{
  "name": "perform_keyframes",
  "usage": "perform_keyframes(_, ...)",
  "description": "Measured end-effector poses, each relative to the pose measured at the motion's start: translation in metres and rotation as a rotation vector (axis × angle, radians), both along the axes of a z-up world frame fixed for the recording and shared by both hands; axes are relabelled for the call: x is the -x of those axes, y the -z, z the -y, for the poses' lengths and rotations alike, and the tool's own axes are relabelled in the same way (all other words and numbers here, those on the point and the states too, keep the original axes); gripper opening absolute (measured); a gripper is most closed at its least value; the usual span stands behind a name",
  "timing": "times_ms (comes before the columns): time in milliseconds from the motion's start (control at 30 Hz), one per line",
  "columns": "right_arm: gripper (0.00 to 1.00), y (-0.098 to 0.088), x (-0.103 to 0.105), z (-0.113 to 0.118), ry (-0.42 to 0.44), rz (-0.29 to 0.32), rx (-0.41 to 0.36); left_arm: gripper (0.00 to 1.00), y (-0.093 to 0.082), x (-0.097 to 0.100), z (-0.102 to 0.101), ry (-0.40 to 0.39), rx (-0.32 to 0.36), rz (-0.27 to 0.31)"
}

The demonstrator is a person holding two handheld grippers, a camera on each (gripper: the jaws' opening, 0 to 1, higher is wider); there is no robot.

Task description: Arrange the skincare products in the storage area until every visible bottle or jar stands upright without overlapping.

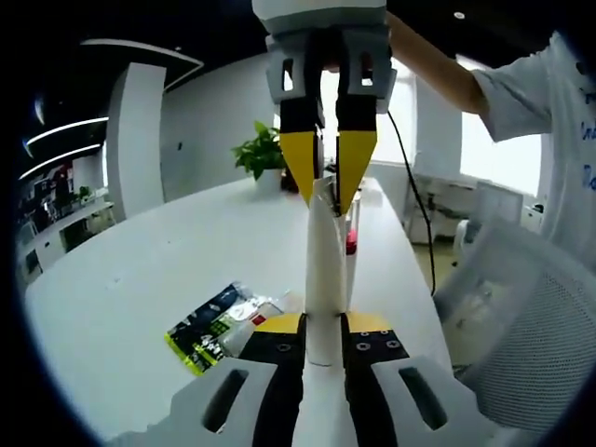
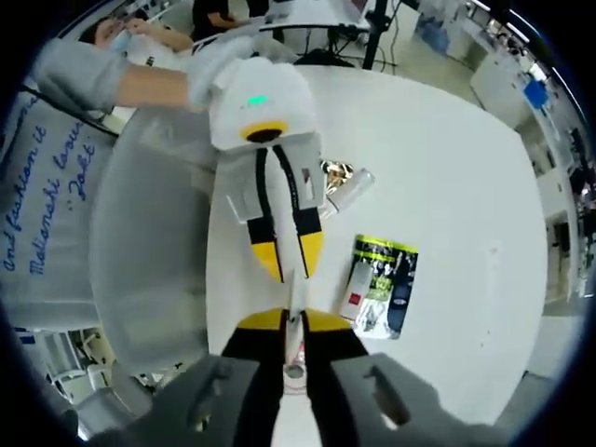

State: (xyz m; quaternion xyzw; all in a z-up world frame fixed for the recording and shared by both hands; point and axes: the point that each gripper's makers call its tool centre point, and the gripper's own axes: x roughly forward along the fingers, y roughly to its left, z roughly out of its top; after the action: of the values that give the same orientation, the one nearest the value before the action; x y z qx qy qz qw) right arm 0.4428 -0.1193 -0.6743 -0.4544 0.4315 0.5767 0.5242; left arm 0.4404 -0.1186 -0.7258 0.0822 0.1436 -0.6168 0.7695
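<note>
A tall white tube (image 1: 325, 270) is held up above the white table (image 1: 140, 279). My left gripper (image 1: 323, 326) is shut on its lower part. My right gripper (image 1: 328, 177) comes down from the top of the left gripper view and is shut on the tube's upper end. In the right gripper view my right gripper (image 2: 292, 326) pinches the tube (image 2: 293, 307), and the left gripper (image 2: 291, 261) meets it from above. A small clear piece with a red part (image 1: 351, 244) shows just beside the tube. A clear bottle (image 2: 346, 192) lies on its side on the table (image 2: 447, 168).
A black, green and white packet (image 1: 219, 326) (image 2: 377, 284) lies flat on the table. A potted plant (image 1: 261, 154) stands at the far end. A white mesh chair (image 1: 521, 307) sits at the table's right edge, and a person in a white shirt (image 1: 559, 140) stands there.
</note>
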Motion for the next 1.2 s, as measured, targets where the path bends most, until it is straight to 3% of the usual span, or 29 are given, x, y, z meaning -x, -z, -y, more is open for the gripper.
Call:
perform_keyframes(800, 0.06, -0.0003, 0.0016, 0.0042, -0.081, 0.029, 0.016, 0.11, -0.0012, 0.0017, 0.0025, -0.026, 0.008, -0.007)
perform_keyframes(1200, 0.08, 0.0002, 0.0017, 0.0067, -0.067, 0.032, 0.019, 0.1, 0.0008, 0.002, 0.0024, -0.03, 0.001, -0.014)
